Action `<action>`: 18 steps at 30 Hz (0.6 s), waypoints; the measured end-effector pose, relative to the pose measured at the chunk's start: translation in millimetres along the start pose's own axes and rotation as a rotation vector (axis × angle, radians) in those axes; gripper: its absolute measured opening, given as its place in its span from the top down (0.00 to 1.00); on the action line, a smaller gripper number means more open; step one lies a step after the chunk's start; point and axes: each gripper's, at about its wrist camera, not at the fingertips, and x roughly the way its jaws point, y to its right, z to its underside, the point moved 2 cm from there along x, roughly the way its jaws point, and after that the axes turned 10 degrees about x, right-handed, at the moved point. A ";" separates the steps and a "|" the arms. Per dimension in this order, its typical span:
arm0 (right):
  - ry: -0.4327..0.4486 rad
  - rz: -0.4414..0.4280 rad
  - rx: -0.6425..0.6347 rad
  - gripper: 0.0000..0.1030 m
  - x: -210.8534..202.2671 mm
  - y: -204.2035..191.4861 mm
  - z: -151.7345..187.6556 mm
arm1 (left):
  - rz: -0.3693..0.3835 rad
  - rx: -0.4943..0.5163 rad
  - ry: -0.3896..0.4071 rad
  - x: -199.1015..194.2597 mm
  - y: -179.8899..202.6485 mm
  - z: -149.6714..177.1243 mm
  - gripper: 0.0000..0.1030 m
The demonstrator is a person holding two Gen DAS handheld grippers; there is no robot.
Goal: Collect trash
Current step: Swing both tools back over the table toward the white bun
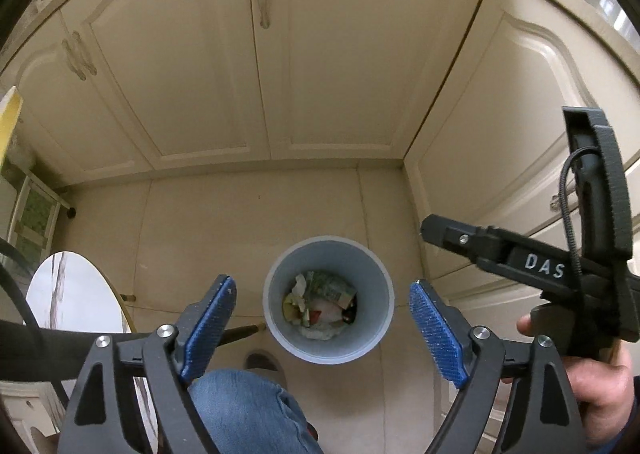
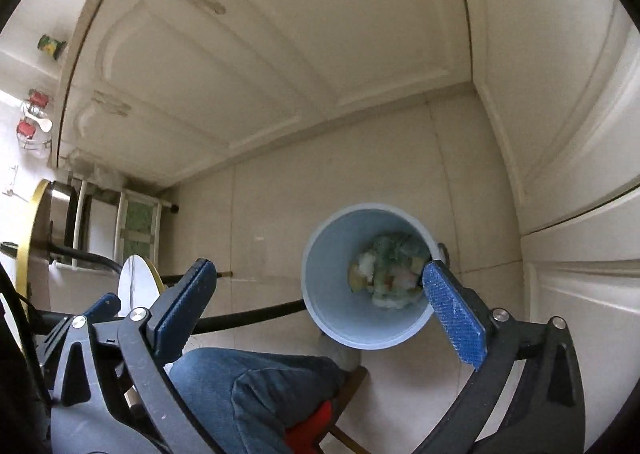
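A round grey-blue bin stands on the tiled floor in front of the cabinets, straight below both grippers. Crumpled paper and wrappers, the trash, lie at its bottom. My left gripper hangs above the bin, open wide, with nothing between its blue pads. In the right wrist view the same bin and trash show between the fingers of my right gripper, which is also open and empty. Its right pad overlaps the bin's rim in the picture. The right gripper's black body and the hand holding it show in the left wrist view.
Cream cabinet doors close off the back and the right side. A round white table with a gold rim stands on the left. The person's knee in jeans and a shoe are just before the bin.
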 end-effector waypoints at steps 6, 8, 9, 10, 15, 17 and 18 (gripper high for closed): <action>0.071 -0.027 -0.017 0.00 -39.3 -20.4 1.6 | 0.004 0.004 0.074 -43.6 -12.8 18.0 0.12; 0.097 -0.036 -0.032 0.00 -54.1 -30.2 2.5 | 0.000 0.005 0.107 -57.8 -11.3 22.5 0.11; 0.107 -0.042 -0.040 0.00 -60.4 -35.4 3.2 | 0.002 0.003 0.123 -65.0 -11.2 24.5 0.11; 0.120 -0.049 -0.049 0.00 -68.2 -41.8 5.0 | 0.005 0.000 0.140 -73.3 -11.0 26.6 0.11; 0.201 -0.094 -0.097 0.00 -114.1 -80.1 15.4 | 0.017 -0.016 0.271 -130.6 -18.3 44.1 0.09; 0.232 -0.113 -0.124 0.00 -131.5 -97.8 19.8 | -0.001 -0.031 0.342 -159.0 -27.9 55.1 0.06; 0.244 -0.120 -0.140 0.00 -138.7 -106.3 22.4 | -0.008 -0.039 0.367 -169.5 -34.1 61.7 0.05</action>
